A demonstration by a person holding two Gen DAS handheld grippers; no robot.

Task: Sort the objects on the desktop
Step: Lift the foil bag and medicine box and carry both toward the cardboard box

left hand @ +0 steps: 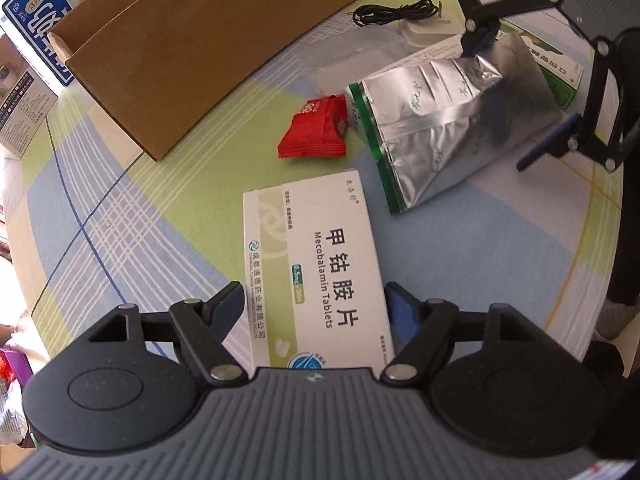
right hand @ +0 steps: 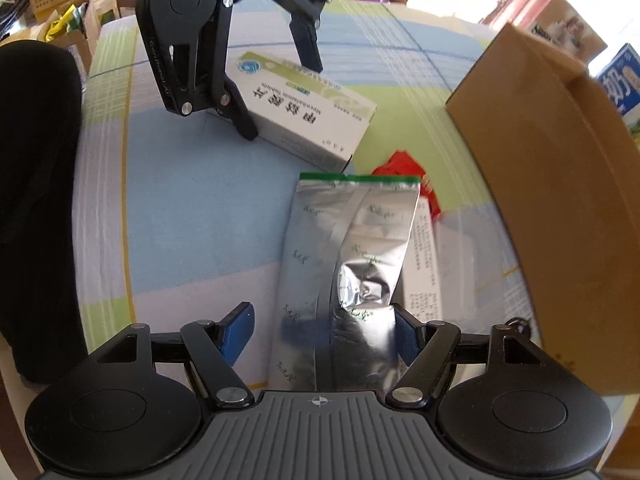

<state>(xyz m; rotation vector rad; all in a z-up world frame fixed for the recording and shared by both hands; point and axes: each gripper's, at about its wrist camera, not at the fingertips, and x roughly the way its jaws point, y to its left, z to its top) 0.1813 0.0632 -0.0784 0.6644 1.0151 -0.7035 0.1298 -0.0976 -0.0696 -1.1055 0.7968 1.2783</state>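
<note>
Left wrist: fingers (left hand: 230, 304) straddle the medicine box (left hand: 316, 264), not gripping.

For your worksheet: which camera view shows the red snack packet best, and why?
The left wrist view: the red snack packet lies whole and unobstructed on the cloth beside the cardboard box. In the right wrist view only parts of it show, mostly hidden behind the silver foil pouch.
</note>
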